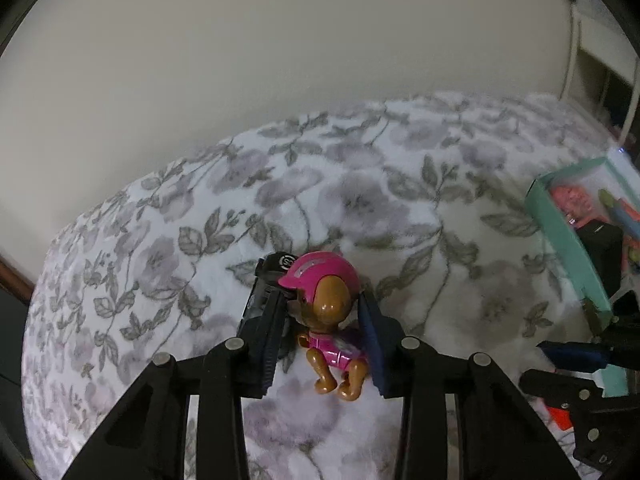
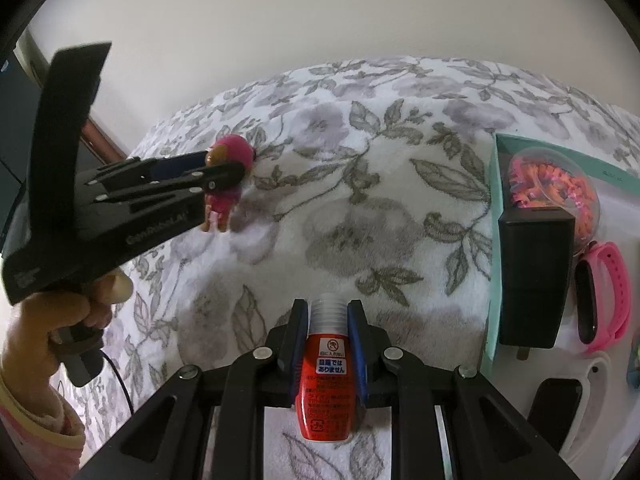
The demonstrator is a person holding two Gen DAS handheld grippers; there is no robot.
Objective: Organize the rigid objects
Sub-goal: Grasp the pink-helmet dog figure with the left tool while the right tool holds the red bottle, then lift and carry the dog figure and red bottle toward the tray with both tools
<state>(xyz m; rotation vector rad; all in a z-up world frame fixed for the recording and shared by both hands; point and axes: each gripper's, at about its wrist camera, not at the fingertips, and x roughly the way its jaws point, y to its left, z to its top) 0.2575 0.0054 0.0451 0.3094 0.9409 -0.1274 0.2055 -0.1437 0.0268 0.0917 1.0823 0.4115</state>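
Observation:
A toy dog point(image 1: 332, 320) with a pink helmet and pink vest lies on the flowered blanket point(image 1: 360, 200). My left gripper point(image 1: 324, 300) stands around it, one pad against the snout and the other against the vest. The right wrist view shows the same toy dog point(image 2: 224, 184) in the left gripper point(image 2: 236, 166), which a hand point(image 2: 60, 312) holds. My right gripper point(image 2: 328, 308) is shut on a red bottle point(image 2: 328, 384) with a white ribbed cap and a Japanese label, held above the blanket point(image 2: 360, 200).
A black item point(image 1: 276, 264) lies just beyond the left finger. At right, a teal box point(image 2: 494, 240) holds a clear ball of pink and orange pieces point(image 2: 552, 184), a black charger block point(image 2: 536, 272), and a pink wristband point(image 2: 612, 296). A white shelf point(image 1: 600, 60) stands behind.

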